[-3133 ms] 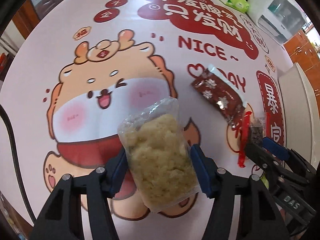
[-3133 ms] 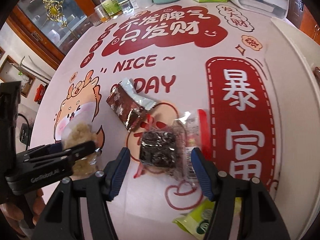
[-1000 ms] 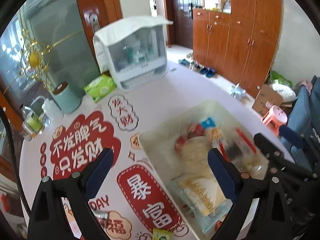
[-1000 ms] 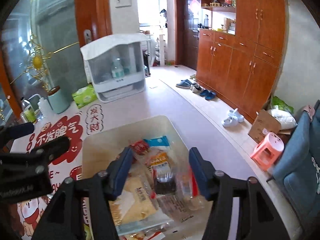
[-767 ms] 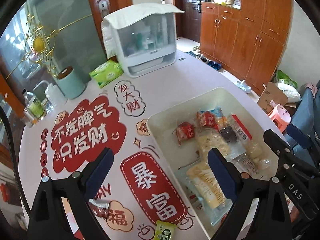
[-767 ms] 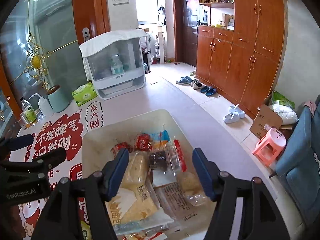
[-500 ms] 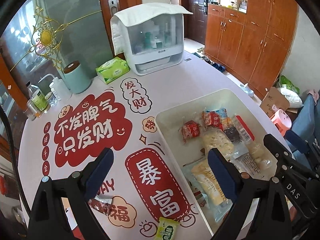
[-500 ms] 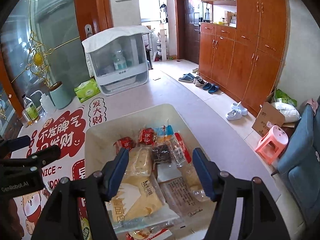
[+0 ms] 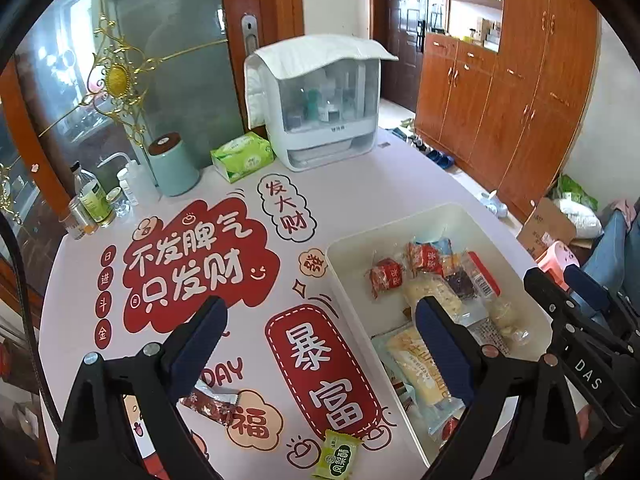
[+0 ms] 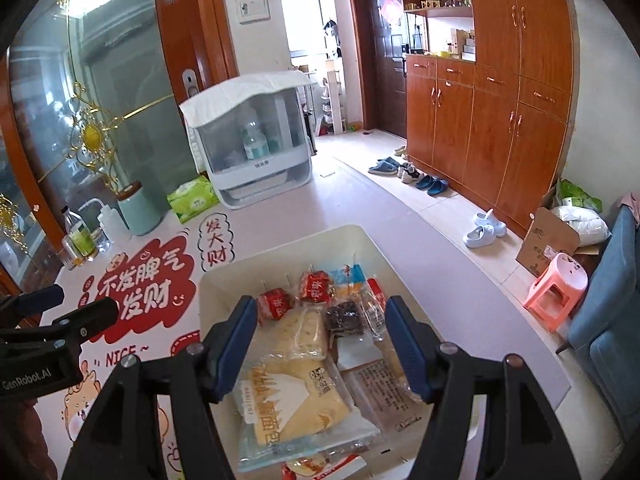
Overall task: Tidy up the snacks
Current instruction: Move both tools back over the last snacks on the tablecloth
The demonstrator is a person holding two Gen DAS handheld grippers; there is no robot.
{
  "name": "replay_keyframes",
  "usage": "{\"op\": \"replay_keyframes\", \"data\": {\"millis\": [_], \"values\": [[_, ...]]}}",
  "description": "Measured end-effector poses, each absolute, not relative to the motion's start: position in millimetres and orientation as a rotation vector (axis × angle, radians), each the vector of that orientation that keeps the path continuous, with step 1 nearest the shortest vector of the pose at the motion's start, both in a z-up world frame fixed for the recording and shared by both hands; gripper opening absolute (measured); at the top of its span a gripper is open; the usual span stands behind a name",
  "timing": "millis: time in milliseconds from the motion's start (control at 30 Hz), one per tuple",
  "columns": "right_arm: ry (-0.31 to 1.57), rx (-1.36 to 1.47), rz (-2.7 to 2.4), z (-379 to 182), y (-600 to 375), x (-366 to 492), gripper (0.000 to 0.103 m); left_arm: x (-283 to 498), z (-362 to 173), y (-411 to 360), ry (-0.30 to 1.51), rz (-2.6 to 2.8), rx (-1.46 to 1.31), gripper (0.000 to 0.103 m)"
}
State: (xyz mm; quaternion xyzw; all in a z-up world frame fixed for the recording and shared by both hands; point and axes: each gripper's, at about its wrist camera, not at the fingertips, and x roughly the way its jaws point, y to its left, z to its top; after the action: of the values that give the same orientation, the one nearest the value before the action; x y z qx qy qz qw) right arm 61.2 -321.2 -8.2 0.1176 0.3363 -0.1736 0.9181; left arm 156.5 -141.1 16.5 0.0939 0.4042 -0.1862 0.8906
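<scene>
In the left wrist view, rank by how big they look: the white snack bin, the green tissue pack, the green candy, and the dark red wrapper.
1. white snack bin
2. green tissue pack
3-4. dark red wrapper and green candy: look alike.

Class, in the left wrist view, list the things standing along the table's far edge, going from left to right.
Glass bottle → white squeeze bottle → teal canister → green tissue pack → white storage cabinet.

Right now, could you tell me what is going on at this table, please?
A person is sorting snacks with two handheld grippers. Both the left gripper and the right gripper are open and empty above the table. The cream plastic bin already holds many packets. A dark red wrapped snack and a small green packet lie on the printed tablecloth, outside the bin.
</scene>
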Motion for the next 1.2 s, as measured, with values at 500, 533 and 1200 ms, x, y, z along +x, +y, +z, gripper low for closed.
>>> {"op": "replay_keyframes", "data": {"millis": [500,533,1200], "values": [[0.627,0.228,-0.234,19,-279,57,0.069,132,41,-81,0.77,-0.311,0.149,0.095],[0.626,0.222,-0.22,19,-273,57,0.069,130,40,-74,0.767,-0.299,0.153,0.096],[0.8,0.175,0.246,-33,-205,82,0.072,131,-34,27,0.906,-0.117,0.226,0.096]]}}
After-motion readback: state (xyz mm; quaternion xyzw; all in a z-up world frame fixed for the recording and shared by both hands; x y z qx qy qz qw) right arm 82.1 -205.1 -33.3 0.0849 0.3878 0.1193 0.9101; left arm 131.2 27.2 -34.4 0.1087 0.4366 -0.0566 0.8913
